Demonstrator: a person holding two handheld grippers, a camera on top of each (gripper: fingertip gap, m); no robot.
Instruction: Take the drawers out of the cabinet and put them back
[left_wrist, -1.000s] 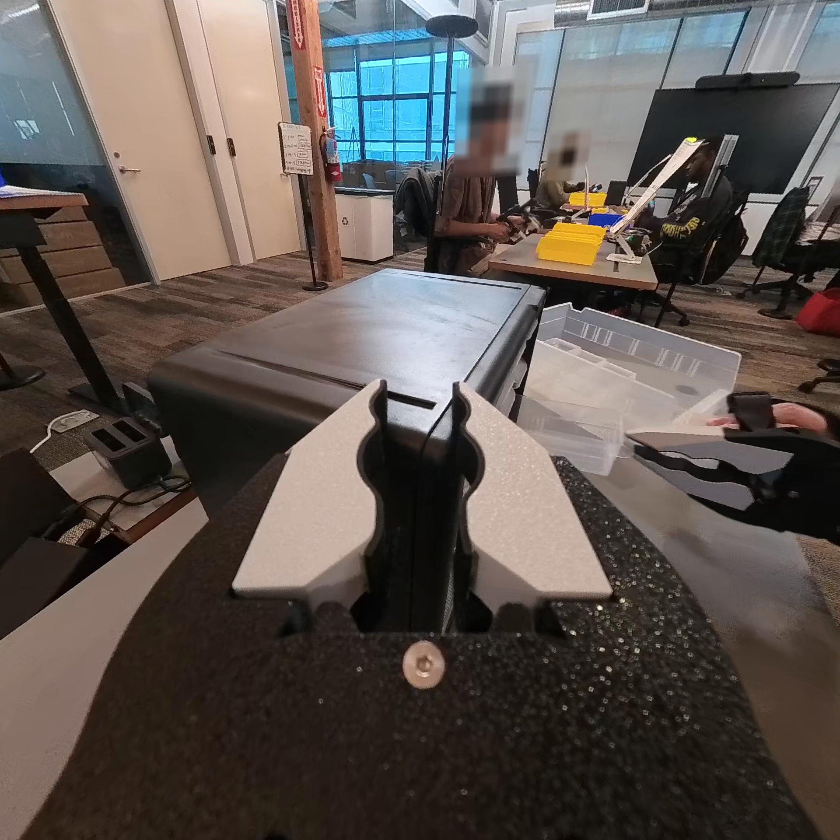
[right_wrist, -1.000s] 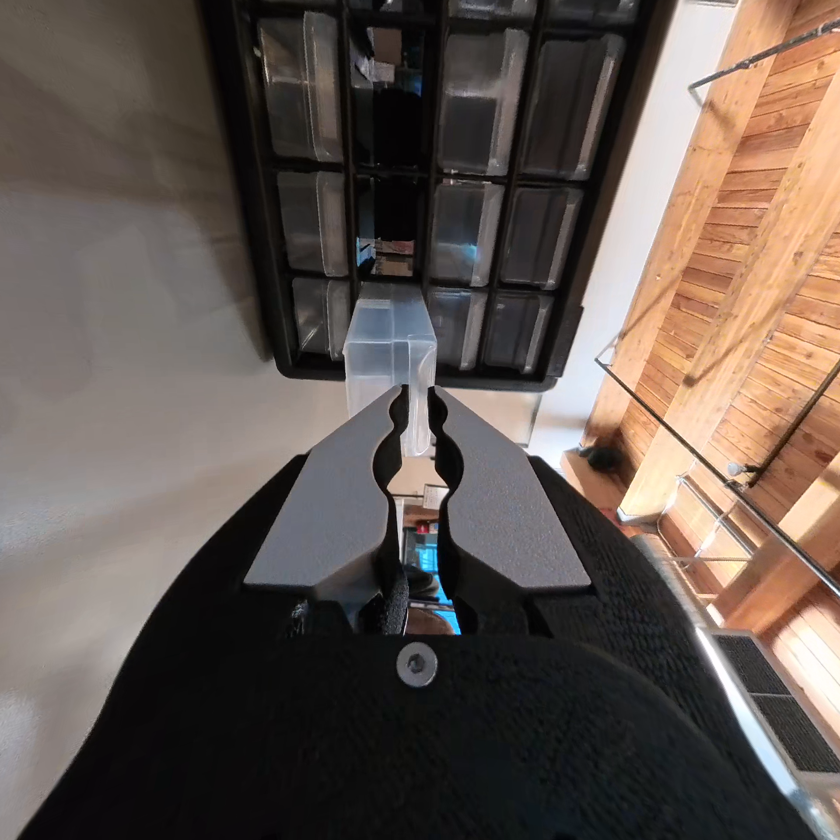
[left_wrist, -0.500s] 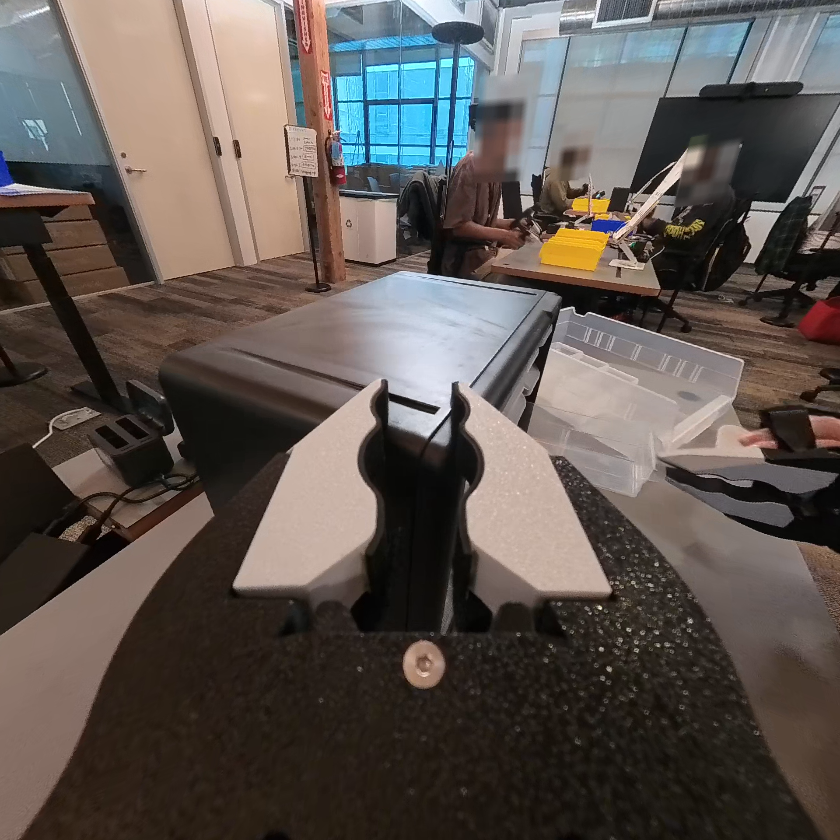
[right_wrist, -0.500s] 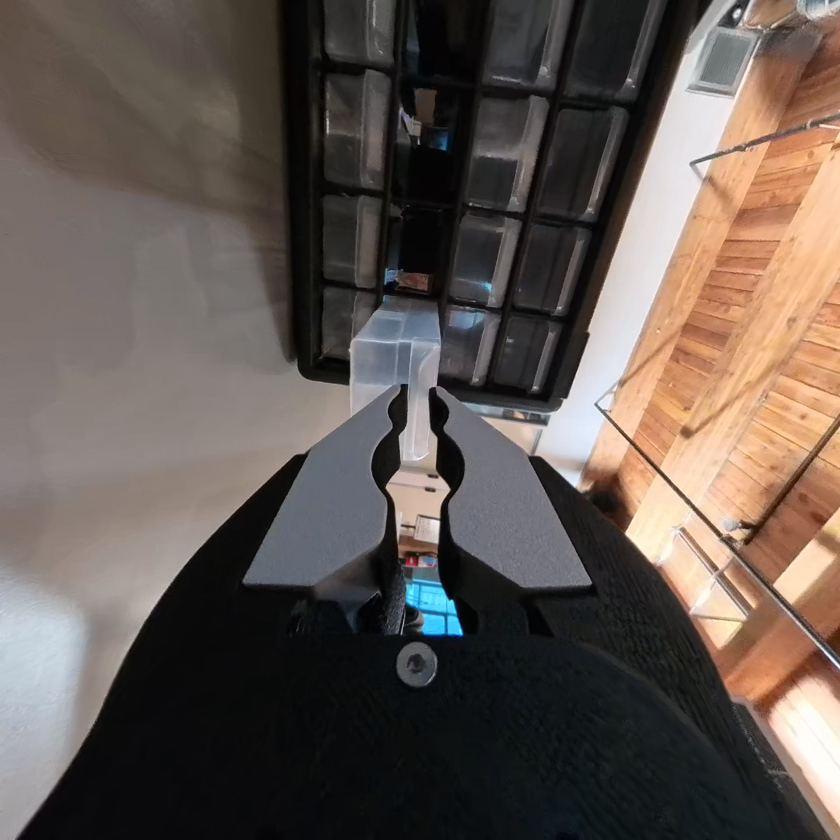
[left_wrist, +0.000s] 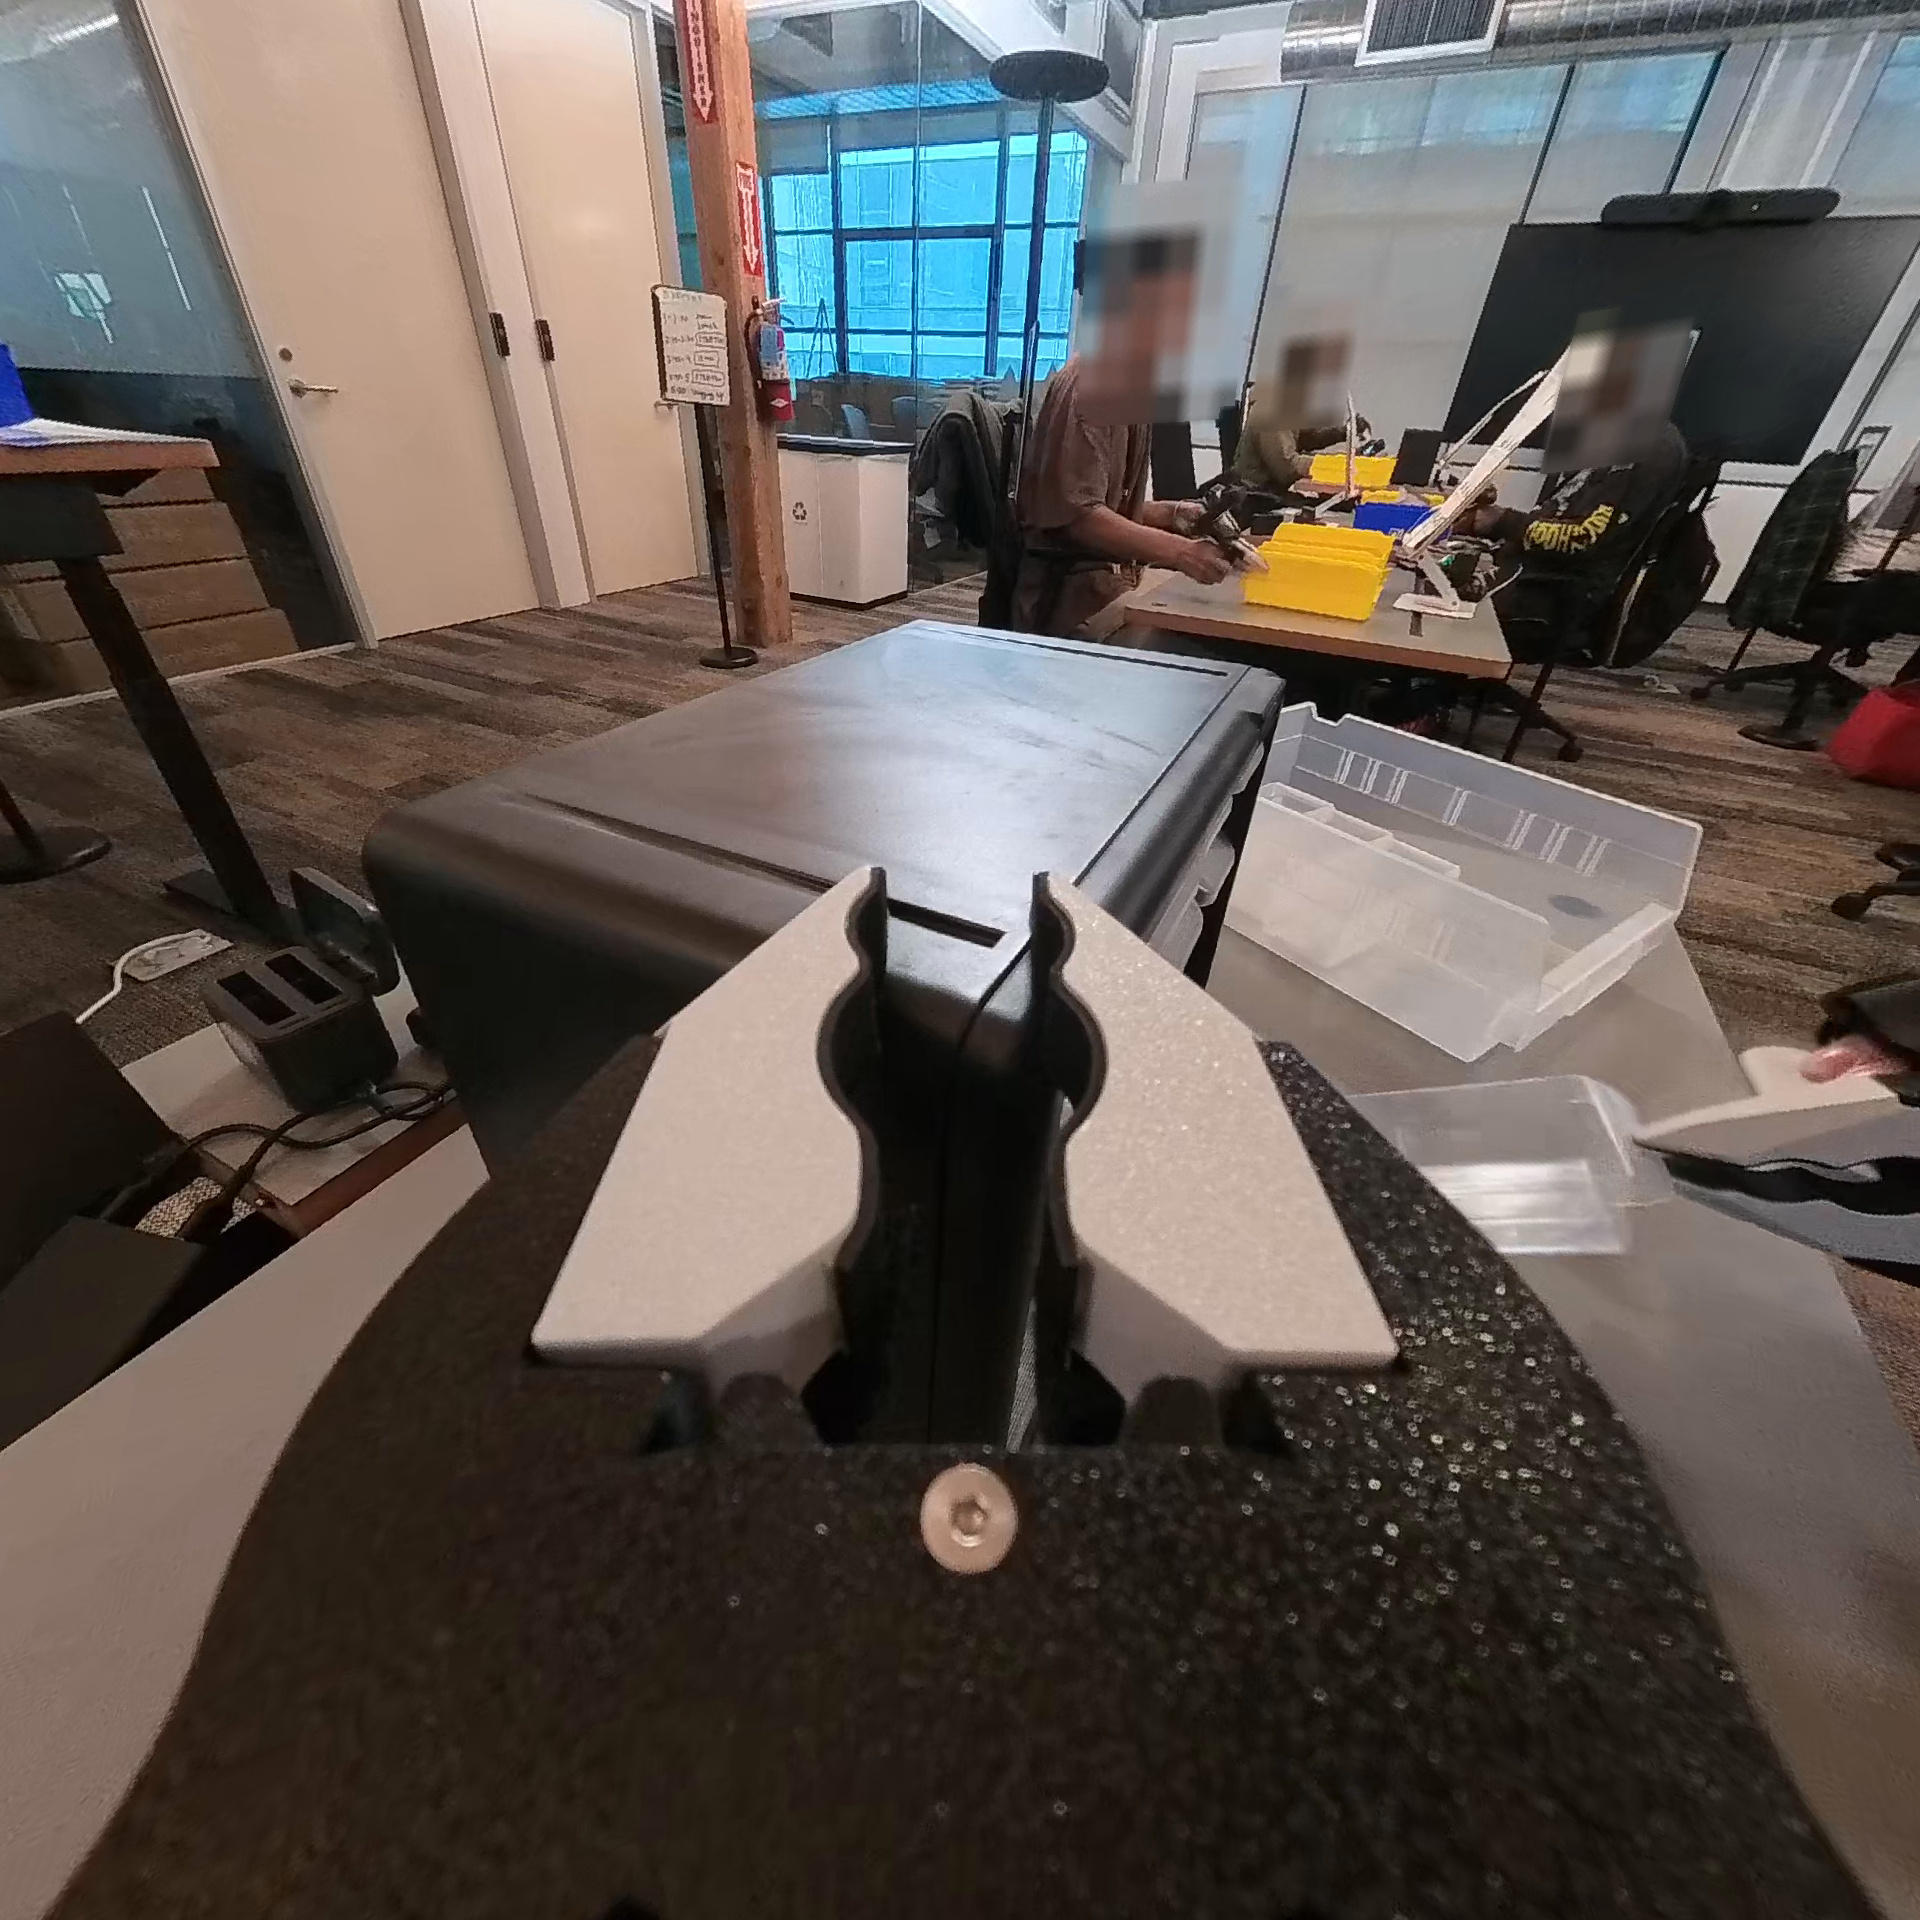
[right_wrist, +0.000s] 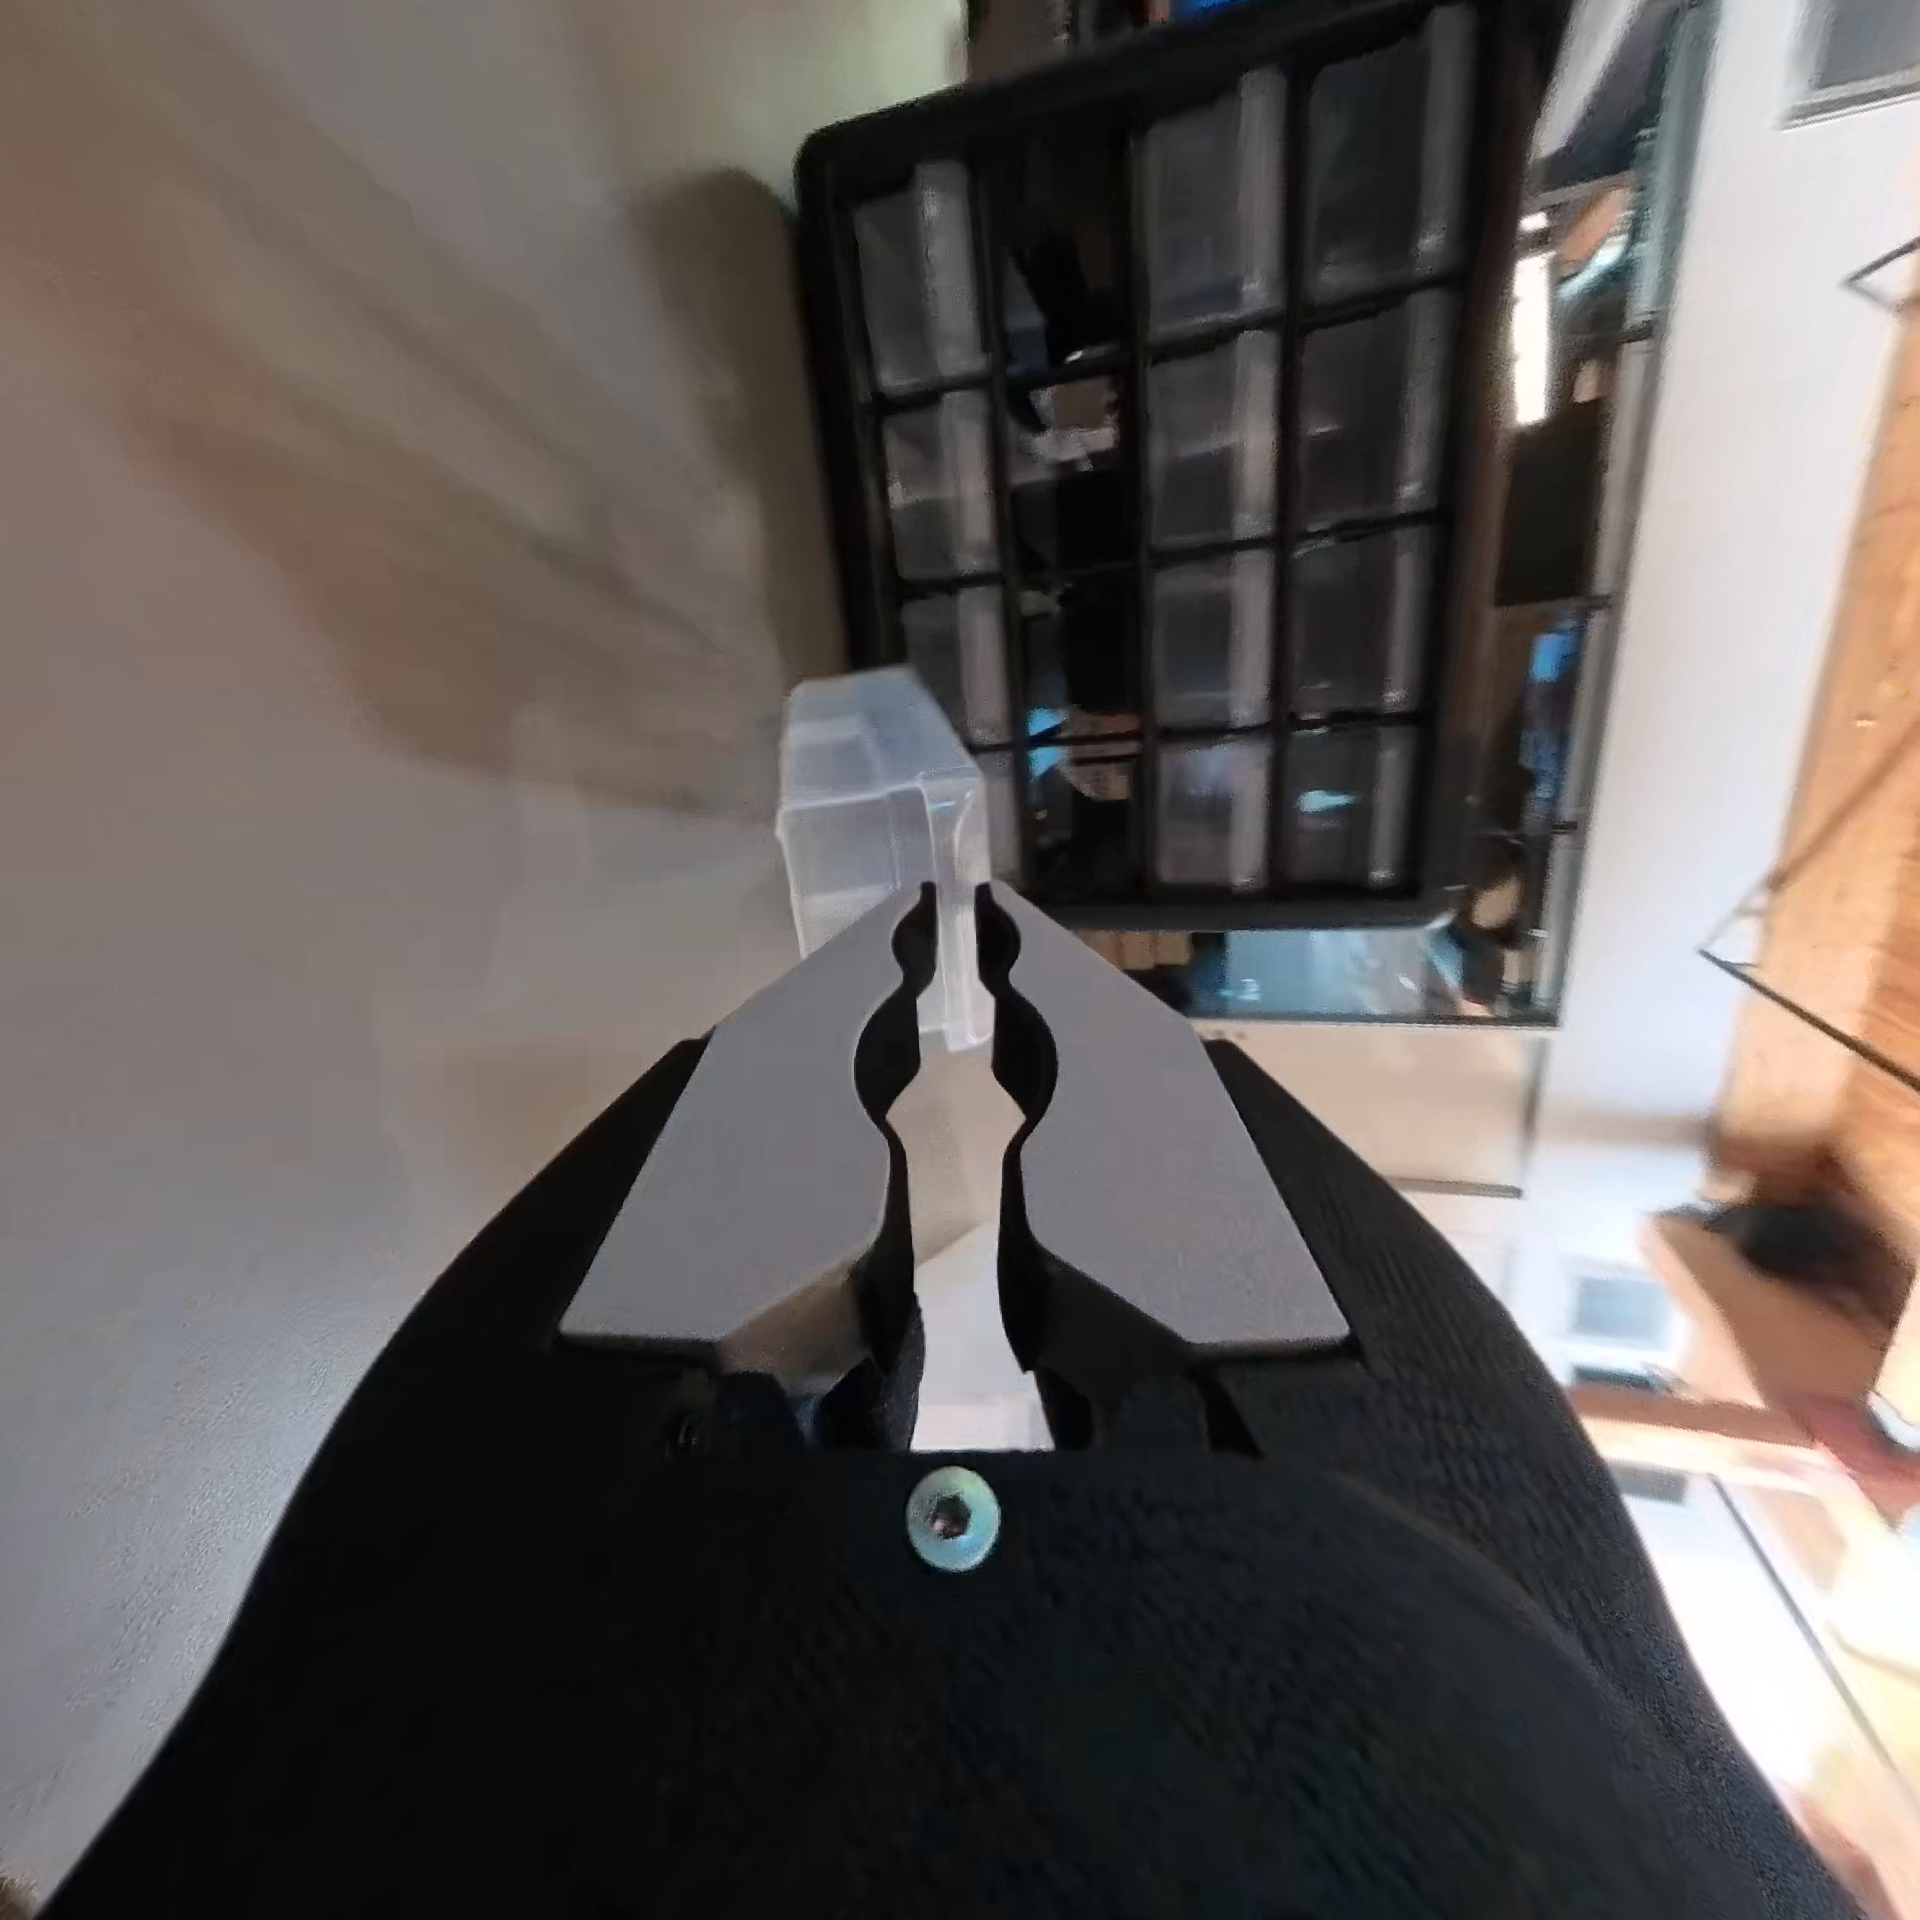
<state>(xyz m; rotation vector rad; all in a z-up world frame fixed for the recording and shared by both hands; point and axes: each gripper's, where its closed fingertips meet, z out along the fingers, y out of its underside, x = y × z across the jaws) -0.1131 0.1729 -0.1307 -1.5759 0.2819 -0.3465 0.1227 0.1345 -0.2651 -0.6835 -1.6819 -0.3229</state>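
So compared with a second ago, the small clear drawer (right_wrist: 883, 800) has come fully out of the cabinet (right_wrist: 1195, 488). It was still poking out of its slot then, and now it's clear of the front and off to one side, held above the table (right_wrist: 312, 727). The right wrist view is smeared, so I'd guess it's mid-swing.

The right gripper (right_wrist: 956, 904) is pinching the drawer by its front pull tab, which makes sense since that's the only thin bit two fingers can get around. In the left wrist view you can see the same drawer (left_wrist: 1496, 1164) dangling off that gripper (left_wrist: 1652, 1143), just beside the cabinet's near corner.

The left gripper (left_wrist: 961, 894) hasn't budged: its fingers are clamped on the cabinet's (left_wrist: 831, 790) rear edge, probably to stop the whole box sliding forward when a drawer gets yanked.

One column of slots looks empty. A bigger clear tray (left_wrist: 1455, 894) sits past the cabinet with a few loose drawers in it, likely where this one's headed.
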